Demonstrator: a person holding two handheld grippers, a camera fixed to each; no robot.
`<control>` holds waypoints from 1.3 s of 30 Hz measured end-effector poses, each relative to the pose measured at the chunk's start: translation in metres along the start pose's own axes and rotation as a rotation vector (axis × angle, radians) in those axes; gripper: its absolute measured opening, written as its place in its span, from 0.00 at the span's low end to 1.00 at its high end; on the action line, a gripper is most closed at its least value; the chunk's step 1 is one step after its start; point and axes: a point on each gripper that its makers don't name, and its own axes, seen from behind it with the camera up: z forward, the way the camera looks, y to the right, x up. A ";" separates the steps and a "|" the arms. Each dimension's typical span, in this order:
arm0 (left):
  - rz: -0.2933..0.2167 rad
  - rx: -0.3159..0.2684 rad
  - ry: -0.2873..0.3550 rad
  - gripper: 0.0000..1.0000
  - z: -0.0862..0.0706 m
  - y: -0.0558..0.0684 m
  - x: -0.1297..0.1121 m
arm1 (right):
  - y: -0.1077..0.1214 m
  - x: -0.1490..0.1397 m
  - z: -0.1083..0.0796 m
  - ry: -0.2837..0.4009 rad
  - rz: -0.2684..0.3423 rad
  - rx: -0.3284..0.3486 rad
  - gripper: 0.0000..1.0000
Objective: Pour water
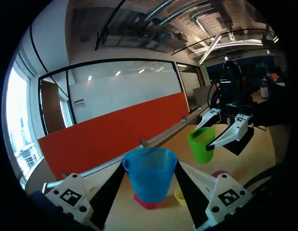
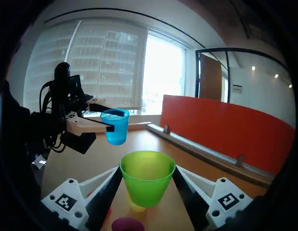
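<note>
At the bottom centre of the left gripper view, the left gripper (image 1: 150,169) was pinching a blue cup (image 1: 150,181), one finger pressed on each side. The cup stood upright in the air over the wooden table (image 1: 253,154). At the bottom centre of the right gripper view, the right gripper (image 2: 147,175) clamped a green cup (image 2: 147,184) the same way, also upright. Each view showed the other cup farther off, toward the middle of the frame. The two cups were well apart, and neither rim was over the other. On the table below sat a small red cup (image 1: 143,202), a yellow cup (image 1: 179,197) and a purple cup (image 1: 220,174). Whether either held cup had water in it could not be told. By the look of it, both cups were picked up and lifted, but the pouring had not begun. One cup had yet to be brought over the other and tipped.
</note>
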 end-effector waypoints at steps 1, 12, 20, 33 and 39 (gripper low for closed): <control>0.002 0.000 0.000 0.87 0.000 0.000 0.000 | -0.001 -0.001 0.000 -0.002 0.001 0.003 0.92; 0.037 0.009 0.000 0.87 0.003 -0.005 0.003 | -0.013 -0.009 0.003 -0.034 -0.009 0.036 0.92; 0.076 0.007 0.002 0.87 0.005 -0.004 0.007 | -0.021 -0.008 0.006 -0.029 -0.004 0.061 0.92; 0.127 0.002 0.010 0.87 0.007 -0.002 0.014 | -0.034 -0.006 0.009 -0.030 -0.008 0.088 0.92; 0.156 -0.002 0.012 0.87 0.007 -0.001 0.018 | -0.037 -0.006 0.010 -0.030 -0.006 0.097 0.92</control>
